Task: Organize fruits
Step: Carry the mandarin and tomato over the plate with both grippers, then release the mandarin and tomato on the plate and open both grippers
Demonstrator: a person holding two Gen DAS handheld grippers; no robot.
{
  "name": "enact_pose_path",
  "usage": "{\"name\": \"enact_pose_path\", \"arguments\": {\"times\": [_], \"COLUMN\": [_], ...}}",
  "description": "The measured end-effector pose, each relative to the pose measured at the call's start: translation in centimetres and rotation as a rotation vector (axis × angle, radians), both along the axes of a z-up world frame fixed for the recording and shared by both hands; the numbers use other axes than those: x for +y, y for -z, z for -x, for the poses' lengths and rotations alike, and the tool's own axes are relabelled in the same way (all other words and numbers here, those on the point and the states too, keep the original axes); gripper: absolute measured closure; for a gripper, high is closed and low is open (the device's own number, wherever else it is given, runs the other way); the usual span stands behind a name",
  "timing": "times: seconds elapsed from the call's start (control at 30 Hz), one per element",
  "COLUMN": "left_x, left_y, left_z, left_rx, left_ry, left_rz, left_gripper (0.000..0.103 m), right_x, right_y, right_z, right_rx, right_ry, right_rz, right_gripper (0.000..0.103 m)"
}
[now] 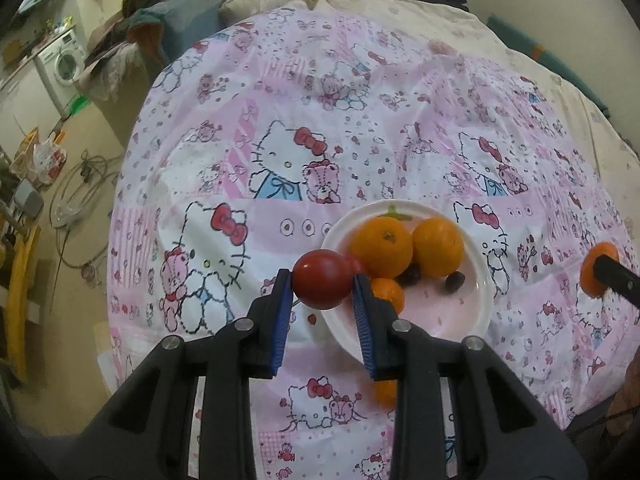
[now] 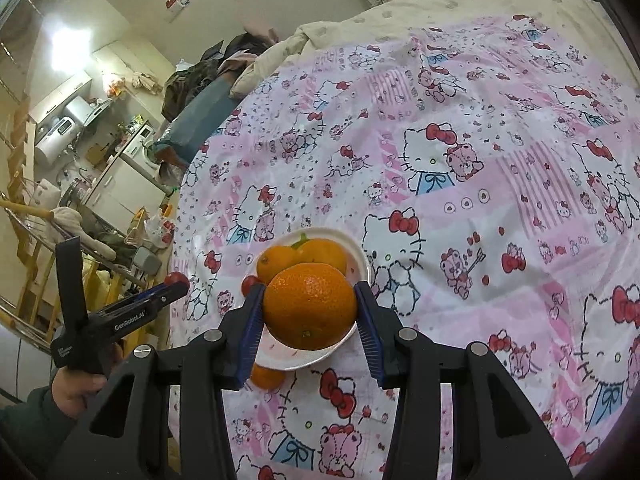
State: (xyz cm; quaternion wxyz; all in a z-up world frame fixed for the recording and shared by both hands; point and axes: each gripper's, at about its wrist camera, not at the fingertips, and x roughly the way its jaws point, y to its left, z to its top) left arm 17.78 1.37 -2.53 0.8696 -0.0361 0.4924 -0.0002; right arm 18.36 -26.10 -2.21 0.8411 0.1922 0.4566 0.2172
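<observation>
My left gripper (image 1: 323, 280) has its blue ribbed pads closed tight on a glossy round red tomato (image 1: 322, 279), which sits right at the fingertips, lifted above the cloth at about the nine o'clock edge of the round white plate (image 1: 478, 280). My right gripper (image 2: 310, 306) is part open around a big dimpled orange (image 2: 310, 306), both pads pressing its sides, and it hangs over the near rim of the same plate (image 2: 362, 258).

On the plate, from the left wrist view, I see two round oranges (image 1: 382, 246) side by side toward twelve o'clock, the left one with a green stalk behind it, a smaller orange fruit (image 1: 387, 292) at about seven o'clock beside my right finger, and a few small dark fruits (image 1: 456, 280) near the middle. One more small orange fruit (image 2: 267, 376) lies on the cloth just off the plate at six o'clock.

Everything rests on a pink and white cartoon-cat printed cloth (image 1: 360, 120) spread over a bed. At eight o'clock in the right wrist view, a hand (image 2: 78, 390) in a dark green sleeve grips the left tool's handle
</observation>
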Motion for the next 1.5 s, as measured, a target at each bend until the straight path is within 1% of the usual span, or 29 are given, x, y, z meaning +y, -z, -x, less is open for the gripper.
{"name": "enact_pose_path", "arguments": {"times": [0.3,0.4,0.5,0.6,0.63,0.73,0.8,0.87,1.03,1.23,1.5], "left_x": [-1.8,-2.2,-2.6,-3.7,-4.3,-6.2,-7.3,-8.2,-8.1,-8.0,-7.9], "left_y": [0.0,0.7,1.8,2.9,3.3,4.0,4.5,5.0,5.7,5.8,6.1], "left_z": [-2.3,-3.0,-3.3,-3.3,-3.3,-3.1,-3.0,-3.0,-3.6,-3.8,-3.8], "left_rx": [-0.007,0.011,0.035,0.067,0.078,0.089,0.096,0.104,0.122,0.118,0.124], "left_ry": [0.057,0.065,0.076,0.106,0.132,0.189,0.221,0.248,0.22,0.21,0.209], "left_rz": [-0.022,-0.012,0.017,0.027,0.03,0.004,-0.013,-0.027,-0.002,-0.001,-0.009], "left_gripper": [0.077,0.077,0.077,0.077,0.077,0.077,0.077,0.076,0.076,0.076,0.076], "right_x": [1.0,1.2,1.6,2.4,2.9,3.9,3.9,3.9,3.7,3.6,4.3], "right_y": [1.6,3.0,4.3,5.7,6.0,6.9,7.8,8.6,9.7,9.8,9.6], "right_z": [-3.8,-5.1,-5.9,-6.4,-6.5,-6.7,-7.0,-7.2,-7.4,-7.4,-7.2], "right_rx": [0.031,0.078,0.125,0.172,0.181,0.205,0.248,0.28,0.321,0.326,0.323], "right_ry": [-0.049,-0.066,-0.082,-0.116,-0.127,-0.155,-0.155,-0.152,-0.139,-0.13,-0.153], "right_rz": [0.067,0.058,0.052,0.043,0.048,0.061,0.018,0.006,0.0,0.001,0.01], "right_gripper": [0.057,0.057,0.057,0.057,0.057,0.057,0.057,0.056,0.056,0.055,0.055]}}
